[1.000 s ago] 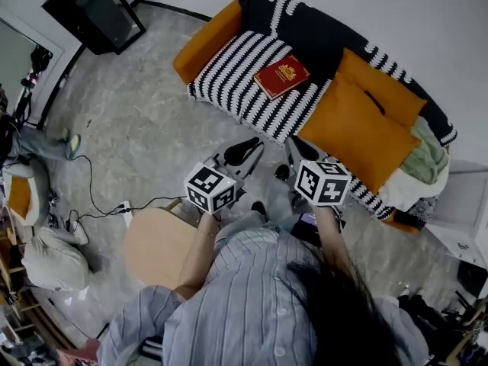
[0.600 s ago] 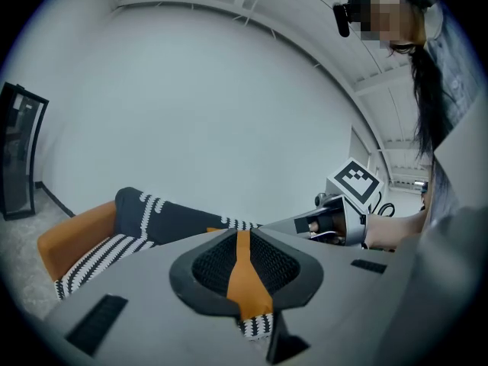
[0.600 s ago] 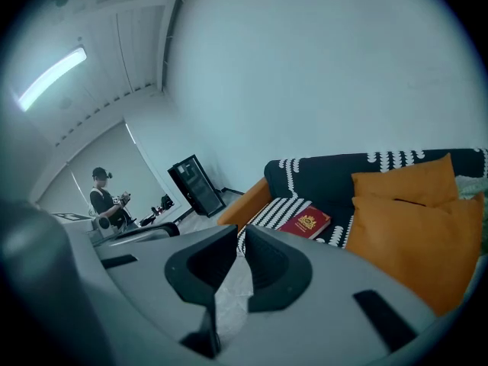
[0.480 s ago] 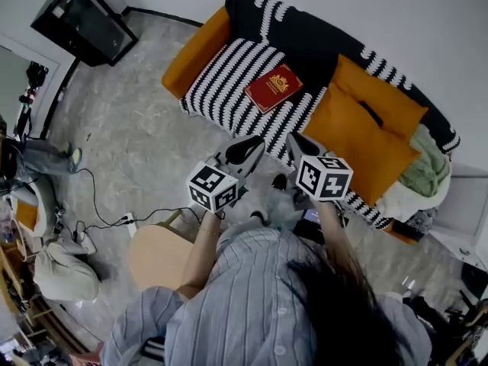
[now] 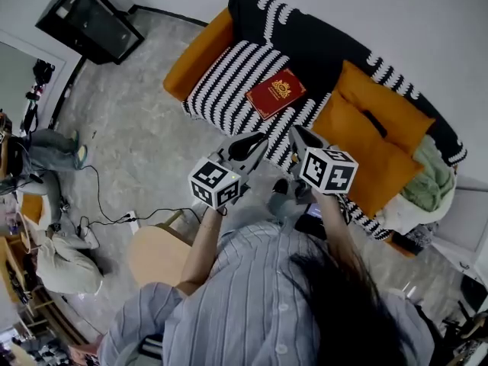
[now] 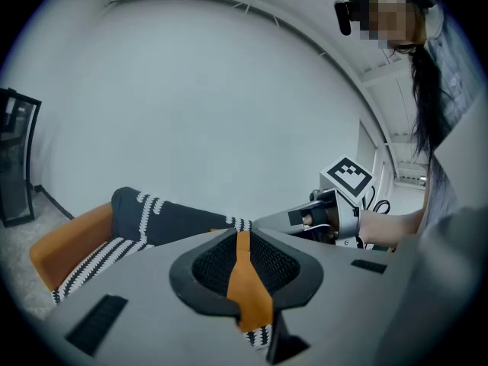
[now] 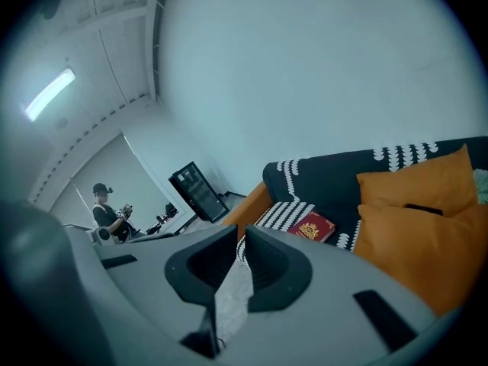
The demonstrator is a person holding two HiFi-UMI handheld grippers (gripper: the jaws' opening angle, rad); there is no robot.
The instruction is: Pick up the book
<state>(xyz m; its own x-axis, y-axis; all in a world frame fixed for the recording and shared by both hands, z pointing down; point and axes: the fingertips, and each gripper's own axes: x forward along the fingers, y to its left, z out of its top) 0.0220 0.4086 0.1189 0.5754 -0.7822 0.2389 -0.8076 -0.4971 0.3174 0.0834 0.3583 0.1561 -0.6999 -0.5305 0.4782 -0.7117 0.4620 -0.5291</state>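
A red book (image 5: pixel 275 93) with a gold emblem lies flat on the striped seat of the sofa (image 5: pixel 229 75); the right gripper view shows the book (image 7: pixel 311 226) too. My left gripper (image 5: pixel 259 140) is shut and empty, its tip just short of the sofa's front edge, below the book. Beside it, my right gripper (image 5: pixel 296 134) is also shut with nothing in it, pointing at the seat near the orange cushions. In the left gripper view the shut left gripper (image 6: pixel 238 236) hides the book.
Two orange cushions (image 5: pixel 366 128) and a green cloth (image 5: pixel 428 180) fill the sofa's right end. A round wooden stool (image 5: pixel 156 256) stands at my left, a cable (image 5: pixel 99 204) runs over the floor, a black cabinet (image 5: pixel 84 17) sits far left. A person (image 7: pixel 107 213) stands behind.
Both grippers have moved forward toward the sofa, from over the floor to its front edge. Both stayed shut.
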